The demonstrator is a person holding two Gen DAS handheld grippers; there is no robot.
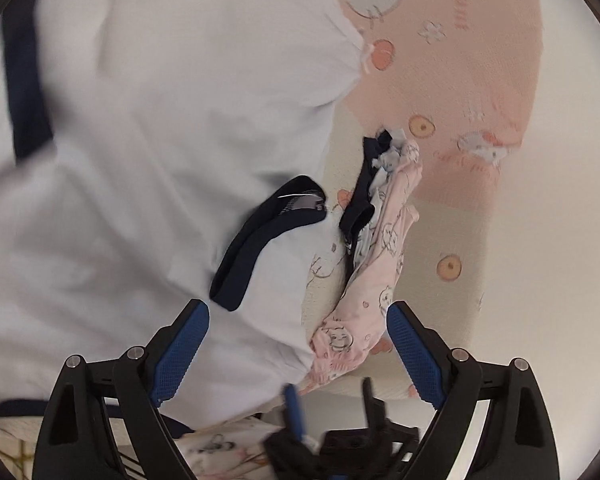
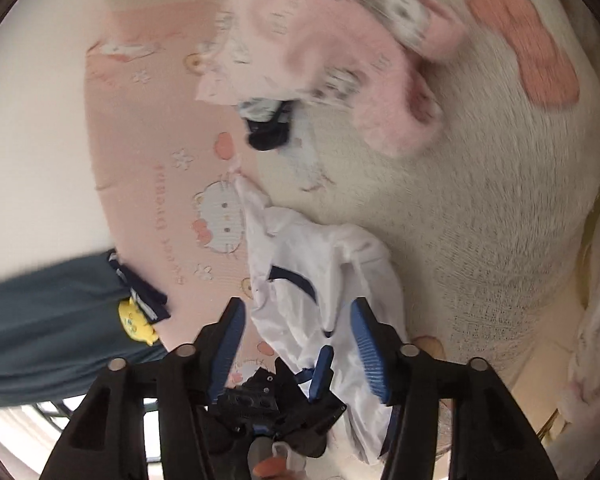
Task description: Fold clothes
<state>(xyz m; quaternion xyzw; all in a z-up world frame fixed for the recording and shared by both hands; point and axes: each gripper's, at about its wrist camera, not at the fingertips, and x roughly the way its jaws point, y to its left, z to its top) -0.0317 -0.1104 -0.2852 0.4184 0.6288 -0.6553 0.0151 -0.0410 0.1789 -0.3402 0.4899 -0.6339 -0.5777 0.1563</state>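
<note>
A white shirt (image 1: 148, 152) with navy trim fills the left of the left wrist view, its navy collar (image 1: 260, 240) lying just ahead of my left gripper (image 1: 298, 330). That gripper stands open, with the shirt's edge and a pink printed garment (image 1: 364, 312) between its blue pads (image 1: 182, 354), neither pressed. In the right wrist view the white shirt (image 2: 300, 280) lies crumpled on the pink sheet. My right gripper (image 2: 298, 322) is open around its near end; the cloth sits loose between the fingers.
A pink cartoon-cat bedsheet (image 1: 460, 80) and a cream blanket (image 2: 480, 200) cover the bed. A navy garment (image 1: 364, 196) lies beside the pink one. A grey-blue cloth (image 2: 48, 320) with a yellow patch is at the left. Pink plush fabric (image 2: 340, 40) lies further off.
</note>
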